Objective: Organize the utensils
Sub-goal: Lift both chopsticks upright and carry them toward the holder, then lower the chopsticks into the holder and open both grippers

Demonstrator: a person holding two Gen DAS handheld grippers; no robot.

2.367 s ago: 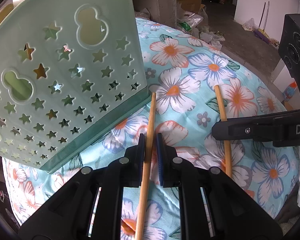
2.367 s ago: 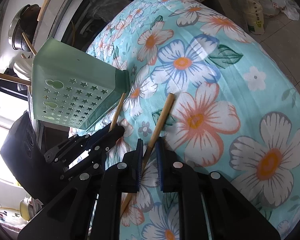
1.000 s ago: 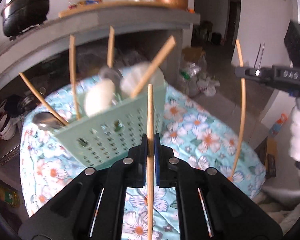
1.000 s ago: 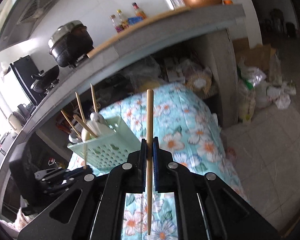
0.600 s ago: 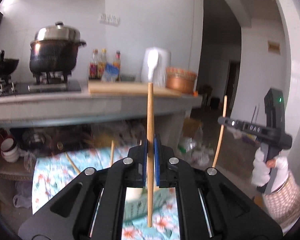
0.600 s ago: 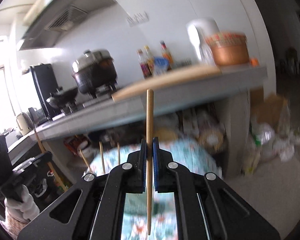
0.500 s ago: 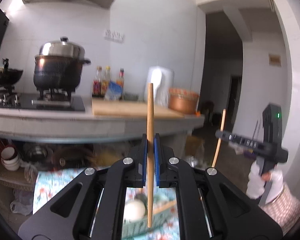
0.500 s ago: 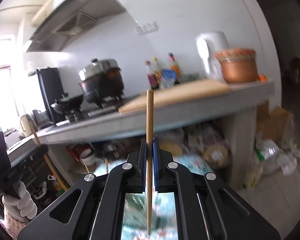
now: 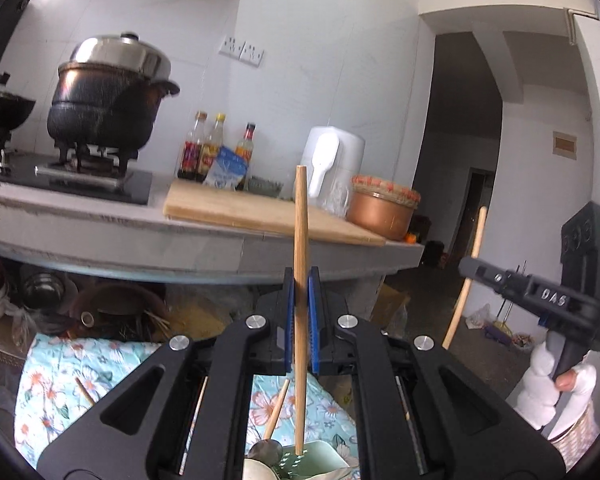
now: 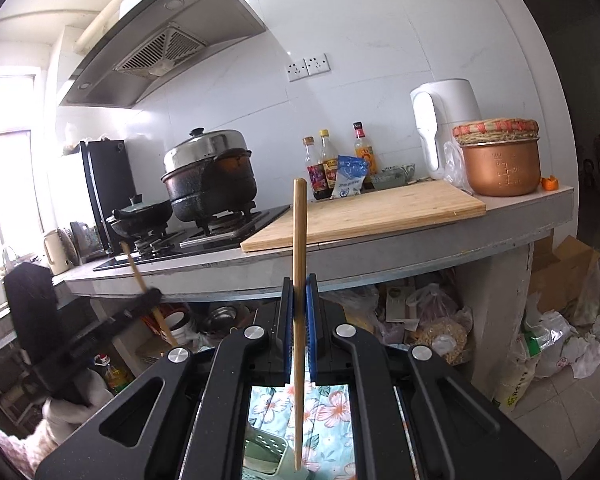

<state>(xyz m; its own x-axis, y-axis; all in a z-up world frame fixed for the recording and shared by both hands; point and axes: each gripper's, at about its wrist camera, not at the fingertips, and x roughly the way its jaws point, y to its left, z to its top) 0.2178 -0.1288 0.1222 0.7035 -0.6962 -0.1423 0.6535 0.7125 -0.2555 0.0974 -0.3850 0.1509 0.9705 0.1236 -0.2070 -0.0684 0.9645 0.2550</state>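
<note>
You are holding one upright chopstick (image 9: 301,264) clamped in your left gripper's (image 9: 301,292) jaws, another chopstick (image 10: 299,280) clamped in your right gripper's (image 10: 299,292) jaws, green utensil basket (image 9: 320,454) at 6 o'clock.

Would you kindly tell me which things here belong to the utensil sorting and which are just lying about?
Belongs to the job:
- wooden chopstick in the left gripper
- wooden chopstick in the right gripper
- pale green plastic utensil basket

Just lying about:
- black lidded pot
- wooden cutting board
- white kettle
- copper-coloured pot
- sauce bottles
</note>
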